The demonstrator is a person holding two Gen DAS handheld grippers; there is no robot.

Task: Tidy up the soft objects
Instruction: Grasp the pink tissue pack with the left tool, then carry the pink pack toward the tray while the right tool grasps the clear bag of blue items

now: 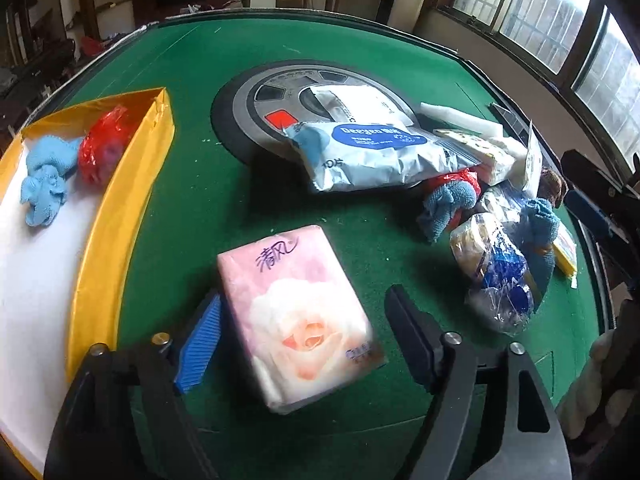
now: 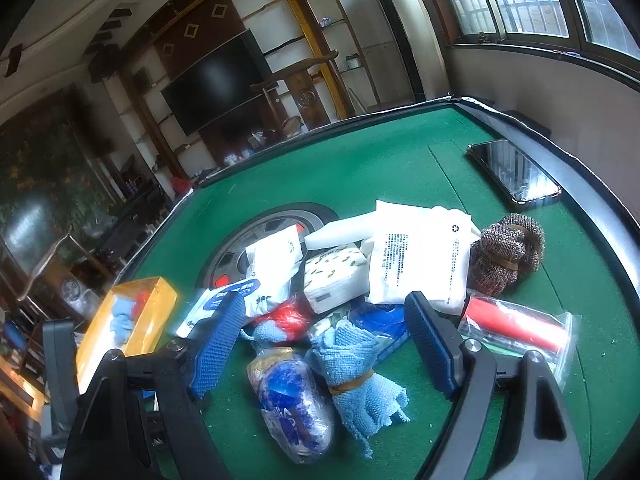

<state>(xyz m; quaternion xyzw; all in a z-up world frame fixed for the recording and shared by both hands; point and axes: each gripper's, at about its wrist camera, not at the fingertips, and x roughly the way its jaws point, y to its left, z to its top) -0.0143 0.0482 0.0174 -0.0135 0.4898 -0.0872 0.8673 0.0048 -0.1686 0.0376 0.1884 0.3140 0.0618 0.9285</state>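
Between the spread jaws of the left gripper [image 1: 302, 328], low in the left wrist view: pink tissue pack with a printed rose [image 1: 298, 314], flat on the green felt table [image 1: 200, 184]. Left blue ribbed pad just beside the pack's edge, contact unclear; right black finger apart from it, so released, not grasping. At left edge of that frame: yellow-walled box with white floor [image 1: 120, 208], holding a crumpled light blue cloth [image 1: 42, 182] touching a red plastic bag [image 1: 102, 150]. Centre: white wet-wipe pouch with a blue label [image 1: 372, 156], lying over the rim of a grey round disc set in the table [image 1: 248, 112].

In the right wrist view: right gripper [image 2: 326, 340] with jaws wide apart, gripping nothing, hovering over a heap. Low centre between them: light blue terry cloth bound by a rubber band [image 2: 356, 376], beside a clear bag with blue and gold print [image 2: 294, 400]. Above: white patterned tissue pack [image 2: 334, 274], white printed plastic pouch [image 2: 420, 256]. Right of those: brown knitted bundle [image 2: 508, 254], red tube in a clear zip bag [image 2: 516, 332]. Upper right: black phone [image 2: 514, 170] lying apart from the heap.
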